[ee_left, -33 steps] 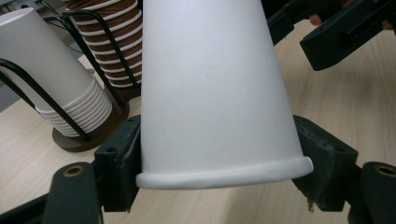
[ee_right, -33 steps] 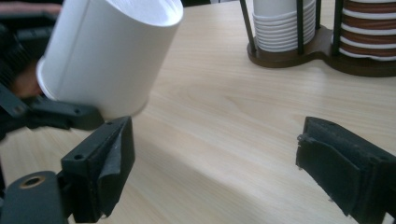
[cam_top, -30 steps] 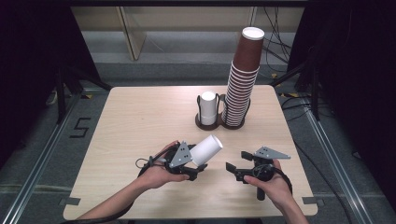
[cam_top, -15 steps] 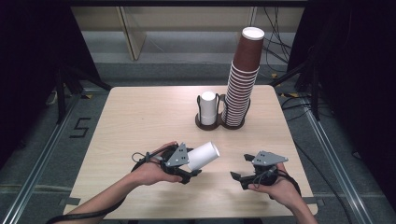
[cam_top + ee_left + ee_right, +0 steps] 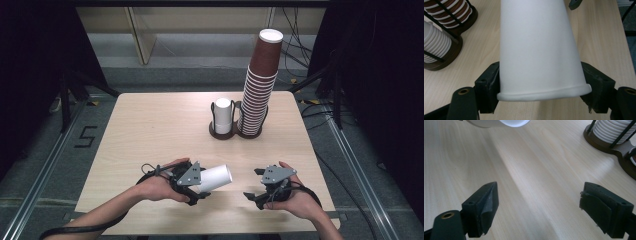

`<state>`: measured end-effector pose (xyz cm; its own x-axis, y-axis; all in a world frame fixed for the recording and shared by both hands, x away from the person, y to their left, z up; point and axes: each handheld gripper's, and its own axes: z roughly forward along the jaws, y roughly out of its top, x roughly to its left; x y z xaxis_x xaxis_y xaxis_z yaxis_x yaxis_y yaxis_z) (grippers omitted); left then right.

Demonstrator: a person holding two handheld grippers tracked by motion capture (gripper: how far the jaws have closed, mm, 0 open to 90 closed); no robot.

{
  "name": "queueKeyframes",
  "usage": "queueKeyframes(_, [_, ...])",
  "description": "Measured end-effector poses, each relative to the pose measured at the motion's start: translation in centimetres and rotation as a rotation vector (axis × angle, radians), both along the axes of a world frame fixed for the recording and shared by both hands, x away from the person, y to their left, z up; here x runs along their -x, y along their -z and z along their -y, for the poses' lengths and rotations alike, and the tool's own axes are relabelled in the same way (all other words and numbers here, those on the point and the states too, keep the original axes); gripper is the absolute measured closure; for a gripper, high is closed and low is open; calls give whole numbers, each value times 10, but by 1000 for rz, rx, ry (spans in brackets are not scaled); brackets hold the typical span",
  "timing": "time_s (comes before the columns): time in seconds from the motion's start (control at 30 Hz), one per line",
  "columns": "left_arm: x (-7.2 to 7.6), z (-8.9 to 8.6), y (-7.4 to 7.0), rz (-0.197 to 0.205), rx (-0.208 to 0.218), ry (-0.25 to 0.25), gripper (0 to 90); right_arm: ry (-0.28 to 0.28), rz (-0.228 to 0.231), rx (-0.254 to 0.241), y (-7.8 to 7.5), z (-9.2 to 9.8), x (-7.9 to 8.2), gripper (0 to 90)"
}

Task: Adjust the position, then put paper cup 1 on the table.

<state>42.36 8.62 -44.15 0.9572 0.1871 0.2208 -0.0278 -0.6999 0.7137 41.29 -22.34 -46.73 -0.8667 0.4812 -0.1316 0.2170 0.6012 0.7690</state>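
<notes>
Cup handling update, going left to right. Left tongs (image 5: 200,184) are clamped on a white paper cup (image 5: 214,178), gripped near its rim end, with the cup lying sideways and its closed base pointing over toward my other hand. In the left gripper view the pads (image 5: 489,85) press on both sides of the cup wall just above the rolled rim, so it looks like a solid hold and the cup hangs just above the counter (image 5: 150,130).

Right tongs (image 5: 254,192) sit a little way off to the right of the cup's base, jaws apart with nothing between them, only bare wood below. In the right gripper view the cup's end (image 5: 499,123) peeks in ahead of them, near but not touching.

Farther out ahead of both tongs is the dark cup holder (image 5: 222,132) with a white stack (image 5: 223,114) in one ring and the tall brown stack (image 5: 260,90) in the other.

My read: I'm mid-carry with one cup pulled out, probably about to pass it across or turn it upright. Next move would need the right tongs brought up around the base end and squeezed gently, since paper walls crumple easily, before the left lets go.
</notes>
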Motion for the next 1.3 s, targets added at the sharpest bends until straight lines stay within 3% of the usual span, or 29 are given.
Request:
queueKeyframes(0.17, [-1,1,-5,9,-57,56,261,-12,-3,10,-1,-1,3,154])
queueKeyframes(0.2, [0,2,-4,-4,-35,49,261,-17,-13,6,-1,-1,4,154])
queueKeyframes(0.4, [-2,3,-6,-1,-83,90,262,-48,-4,25,-5,-3,4,155])
queueKeyframes(0.6, [-2,4,-7,-9,-94,99,262,-52,0,25,-7,-4,5,155])
queueKeyframes(0.67, [-2,3,-8,-3,-119,112,262,-52,15,31,-8,-4,5,155])
queueKeyframes(0.73, [-1,3,-8,-12,-112,111,263,-56,9,29,-8,-5,6,155])
queueKeyframes(0.83, [-2,4,-10,-11,-144,132,263,-76,21,37,-12,-8,7,154])
queueKeyframes(0.87, [-1,6,-9,-11,-137,128,263,-63,6,33,-13,-10,9,154])
queueKeyframes(0.9, [-1,7,-9,-13,-146,135,263,-87,33,41,-14,-11,7,154])
queueKeyframes(1.17, [-3,21,-9,-15,-207,182,263,-153,43,65,-22,-23,8,153])
queueKeyframes(1.23, [-3,24,-9,-15,-221,188,263,-179,71,82,-23,-25,5,154])
queueKeyframes(1.27, [-4,26,-9,-16,-228,191,263,-179,44,84,-23,-26,7,153])
queueKeyframes(1.3, [-4,27,-9,-16,-234,195,264,-184,56,93,-23,-27,6,153])
